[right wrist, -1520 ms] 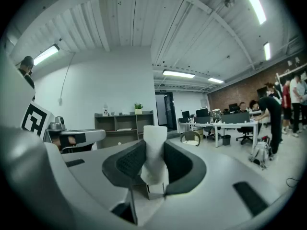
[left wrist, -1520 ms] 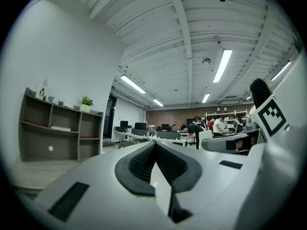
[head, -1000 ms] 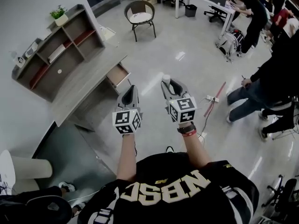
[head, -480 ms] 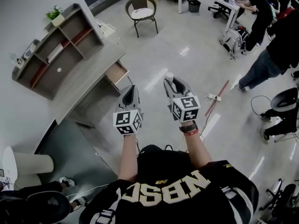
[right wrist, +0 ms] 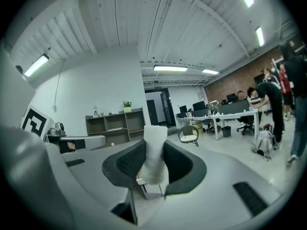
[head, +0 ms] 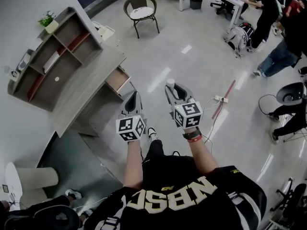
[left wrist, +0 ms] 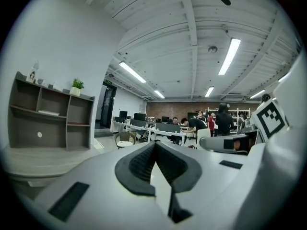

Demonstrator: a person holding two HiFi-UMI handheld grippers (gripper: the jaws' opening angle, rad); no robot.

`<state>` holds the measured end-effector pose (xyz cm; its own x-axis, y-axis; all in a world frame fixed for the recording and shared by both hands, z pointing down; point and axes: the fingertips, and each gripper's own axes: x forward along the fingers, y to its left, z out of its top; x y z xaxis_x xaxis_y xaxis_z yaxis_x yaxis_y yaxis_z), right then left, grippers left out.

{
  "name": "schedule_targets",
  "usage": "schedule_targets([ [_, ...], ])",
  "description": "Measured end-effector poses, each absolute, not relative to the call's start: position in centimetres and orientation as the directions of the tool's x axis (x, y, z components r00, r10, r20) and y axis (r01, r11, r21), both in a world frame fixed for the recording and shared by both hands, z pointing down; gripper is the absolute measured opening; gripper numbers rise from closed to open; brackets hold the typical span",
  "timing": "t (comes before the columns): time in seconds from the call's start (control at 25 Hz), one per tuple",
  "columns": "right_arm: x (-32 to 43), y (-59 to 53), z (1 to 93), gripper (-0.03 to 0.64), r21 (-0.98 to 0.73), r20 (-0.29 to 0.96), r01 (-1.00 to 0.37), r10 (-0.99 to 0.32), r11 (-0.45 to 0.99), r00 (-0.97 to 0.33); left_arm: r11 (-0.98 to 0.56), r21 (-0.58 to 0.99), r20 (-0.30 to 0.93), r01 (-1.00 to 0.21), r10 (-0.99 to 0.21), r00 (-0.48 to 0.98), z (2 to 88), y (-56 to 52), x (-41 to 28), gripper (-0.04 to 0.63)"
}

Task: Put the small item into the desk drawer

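The right gripper clamps a small white item; the left gripper is closed, empty. Upper left, the open drawer juts past the desk edge over floor.

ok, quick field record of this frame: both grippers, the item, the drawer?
left gripper: fingers together, nothing between them
right gripper: shut on small white item
item pose: upright, top sticking out above the fingers
desk drawer: pulled open, up and left of both grippers in the head view
task status: item not yet in drawer
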<state>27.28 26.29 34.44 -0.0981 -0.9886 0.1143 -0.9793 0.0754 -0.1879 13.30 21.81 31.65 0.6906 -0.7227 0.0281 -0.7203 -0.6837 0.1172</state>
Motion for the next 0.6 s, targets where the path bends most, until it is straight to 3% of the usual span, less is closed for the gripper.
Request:
schedule_targets([
  [0.6, 22.0, 5.0, 31.5, 0.126, -0.191, 0.087, -0.969, -0.981, 0.157, -0.176, -0.689, 0.115, -0.052, -0.716, -0.724, 0.688, 28.0, 1.1, 10.1, 0.014],
])
